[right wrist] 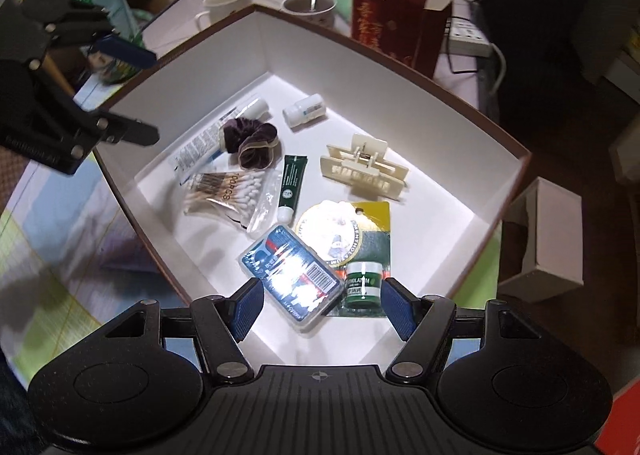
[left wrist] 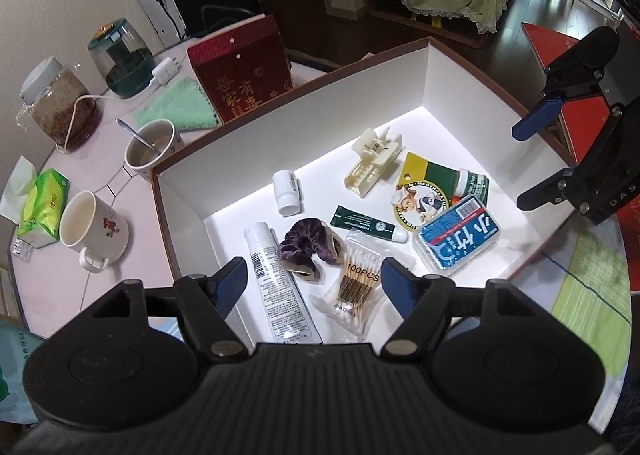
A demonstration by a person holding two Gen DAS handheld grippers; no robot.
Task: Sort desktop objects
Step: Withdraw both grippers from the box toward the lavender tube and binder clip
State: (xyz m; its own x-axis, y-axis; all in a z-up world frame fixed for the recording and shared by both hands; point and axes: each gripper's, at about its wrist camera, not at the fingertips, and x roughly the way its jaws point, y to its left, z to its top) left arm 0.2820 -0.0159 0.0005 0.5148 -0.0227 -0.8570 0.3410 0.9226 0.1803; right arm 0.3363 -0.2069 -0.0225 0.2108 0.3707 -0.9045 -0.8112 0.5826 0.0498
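Box: a big white-lined box with a brown rim sits on the table, and all the small things lie on its floor, so it looks like the place they are meant to be gathered.
Left side of the box: a white tube lies along the wall, with a purple scrunchie touching it and a bag of cotton swabs just beside; soft, flat things kept together.
Middle: a small white bottle lies on its side, well apart from a cream hair clip; a thin green tube lies between the scrunchie and the card.
Right side: a blue packet rests partly on a yellow-and-green card that carries a little green jar.
Left gripper: hangs over the near edge of the box above the swabs, fingers spread wide, holding nothing.
Right gripper: hangs over the blue packet and jar, fingers likewise apart and empty.
Outside the box: two cups, a green tissue pack, a red carton and a green cloth stand on the table; these seem to be ordinary table things, not part of the sorting.
Stage: I judge this fits either the small things all being gathered, or a box waiting to be sorted out; the view does not settle which.
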